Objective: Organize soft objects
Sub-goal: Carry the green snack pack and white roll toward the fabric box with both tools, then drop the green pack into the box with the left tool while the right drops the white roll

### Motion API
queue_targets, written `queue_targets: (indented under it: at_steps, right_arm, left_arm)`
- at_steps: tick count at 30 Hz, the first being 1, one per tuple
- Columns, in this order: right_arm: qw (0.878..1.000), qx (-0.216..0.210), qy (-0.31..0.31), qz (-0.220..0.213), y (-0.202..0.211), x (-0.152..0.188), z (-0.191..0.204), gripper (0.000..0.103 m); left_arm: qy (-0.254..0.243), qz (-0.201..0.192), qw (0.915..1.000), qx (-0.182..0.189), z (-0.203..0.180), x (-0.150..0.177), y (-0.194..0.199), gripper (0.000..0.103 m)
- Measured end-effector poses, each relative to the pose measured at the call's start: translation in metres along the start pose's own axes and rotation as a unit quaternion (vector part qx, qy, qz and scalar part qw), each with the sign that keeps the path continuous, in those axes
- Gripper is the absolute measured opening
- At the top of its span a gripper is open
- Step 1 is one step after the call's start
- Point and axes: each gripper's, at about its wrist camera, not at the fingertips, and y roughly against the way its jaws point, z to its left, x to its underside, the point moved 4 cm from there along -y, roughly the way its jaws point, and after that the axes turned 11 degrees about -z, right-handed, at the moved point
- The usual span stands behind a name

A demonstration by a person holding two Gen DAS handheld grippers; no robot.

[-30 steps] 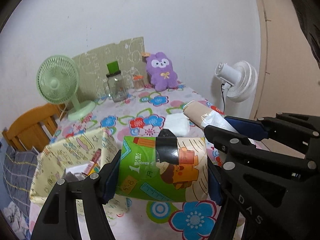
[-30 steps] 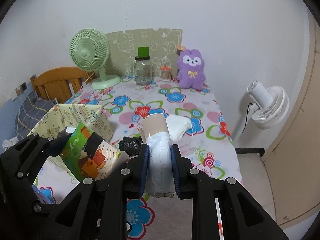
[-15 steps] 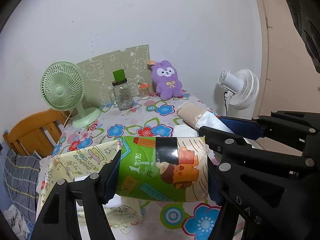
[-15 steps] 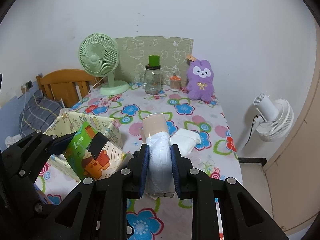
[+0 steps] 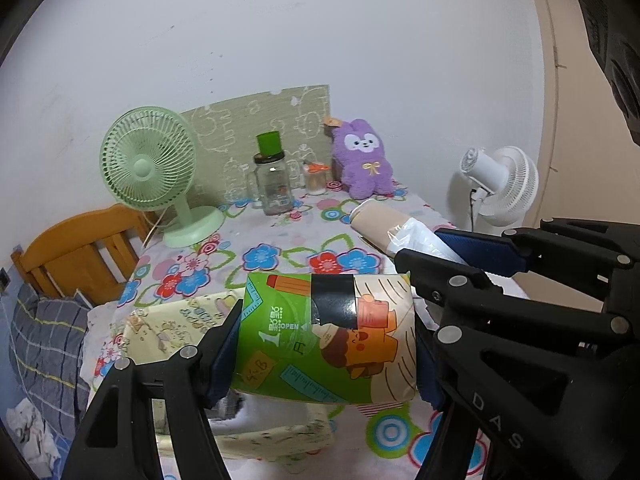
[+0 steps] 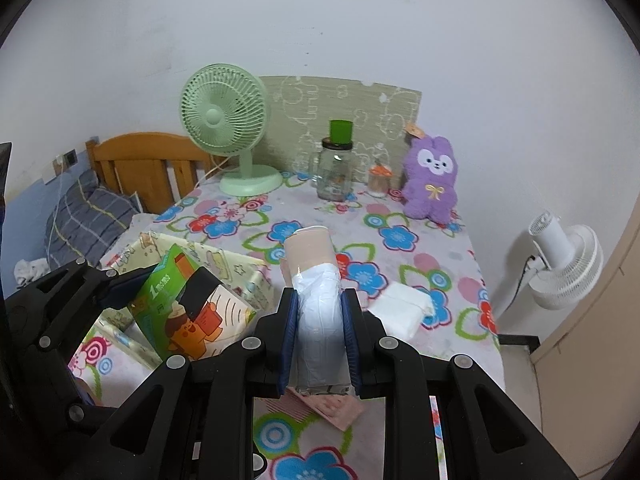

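White walls back a table covered in a flower-print cloth, with a green desk fan, a glass jar and a purple plush rabbit along its far edge. At the centre of the left wrist view, the left gripper pinches a soft tissue pack by its two short ends. The pack is green with cartoon print and a black tape strip; its long axis runs left to right across the frame, above an open yellow patterned fabric box. At lower centre of the right wrist view, the right gripper is pressed nearly together on a roll, white plastic near the pads, tan at the far end, pointing away toward the fan. A white folded tissue packet lies on the cloth right of it
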Motion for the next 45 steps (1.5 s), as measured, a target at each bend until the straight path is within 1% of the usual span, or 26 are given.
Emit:
queue_targets:
  at_steps: [5,9,18,27,32,45]
  right_arm:
    - [1.0,-0.016,0.001,0.006,-0.016,-0.006,0.015,0.025]
    - [0.999,-0.037,-0.002,0.017,-0.029,-0.007,0.028,0.025]
    - [0.998,-0.06,0.003,0.031,-0.056,-0.008,0.053,0.025]
    - [0.995,-0.083,0.002,0.056,-0.085,-0.002,0.073,0.025]
    - [0.993,-0.098,0.003,0.067,-0.1,0.0,0.084,0.025]
    - [0.986,-0.138,0.019,0.095,-0.134,0.011,0.111,0.025]
  left_arm:
    - [0.005,0.011,0.9998,-0.016,0.018,0.002,-0.007,0.074]
    - [0.002,0.015,0.9994,-0.032,0.031,0.006,-0.011,0.074]
    - [0.014,0.028,0.9982,-0.051,0.061,0.017,-0.022,0.074]
    - [0.018,0.059,0.9956,-0.071,0.086,0.031,-0.042,0.074]
    - [0.023,0.068,0.9942,-0.08,0.097,0.039,-0.048,0.075]
    - [0.043,0.111,0.988,-0.098,0.127,0.061,-0.068,0.076]
